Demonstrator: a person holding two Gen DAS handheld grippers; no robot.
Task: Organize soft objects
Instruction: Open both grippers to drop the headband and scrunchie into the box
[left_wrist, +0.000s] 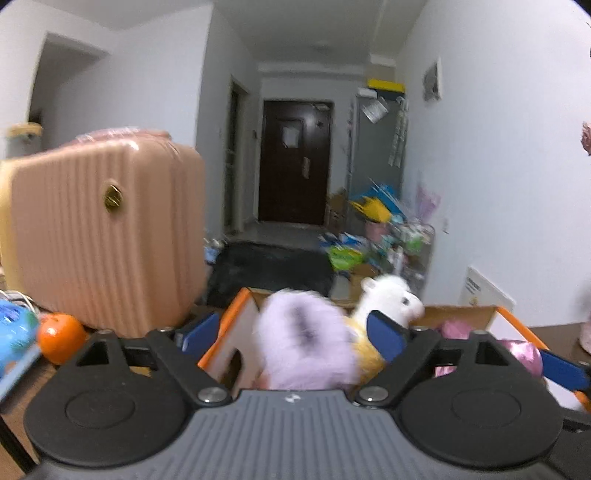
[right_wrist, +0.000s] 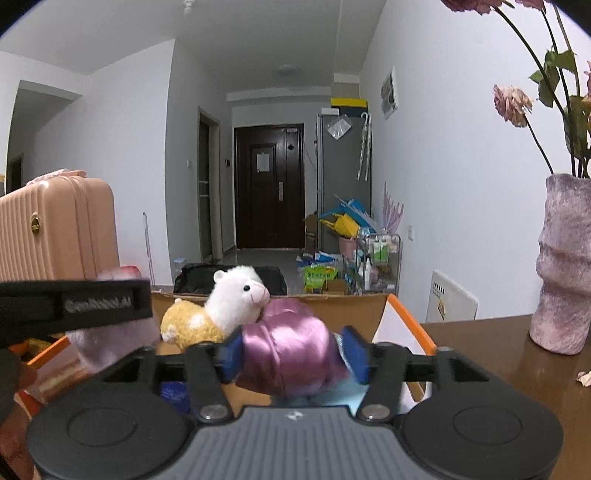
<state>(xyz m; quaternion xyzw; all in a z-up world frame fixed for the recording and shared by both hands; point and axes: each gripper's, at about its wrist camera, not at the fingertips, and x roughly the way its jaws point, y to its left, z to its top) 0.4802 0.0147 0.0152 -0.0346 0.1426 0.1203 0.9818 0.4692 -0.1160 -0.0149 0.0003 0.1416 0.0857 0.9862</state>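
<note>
Between the right gripper (right_wrist: 293, 356) jaws sits a clamped pink-haired doll (right_wrist: 291, 358); left gripper (left_wrist: 295, 336) jaws spread wide around a lilac plush (left_wrist: 304, 339) over the box (left_wrist: 236, 325).

Left gripper (left_wrist: 293, 334) spread wide; right gripper (right_wrist: 293, 350) seemingly clamped, both level.

**Box on the desk, suitcase left, vase right**

The box (right_wrist: 402, 314) sits on the desk (right_wrist: 517, 354), with the alpaca toy (right_wrist: 236, 295) in it. The suitcase (left_wrist: 107, 236) stands left, an orange (left_wrist: 59, 338) near it. The vase (right_wrist: 563, 262) stands right. The door (right_wrist: 269, 184) is far behind.
</note>
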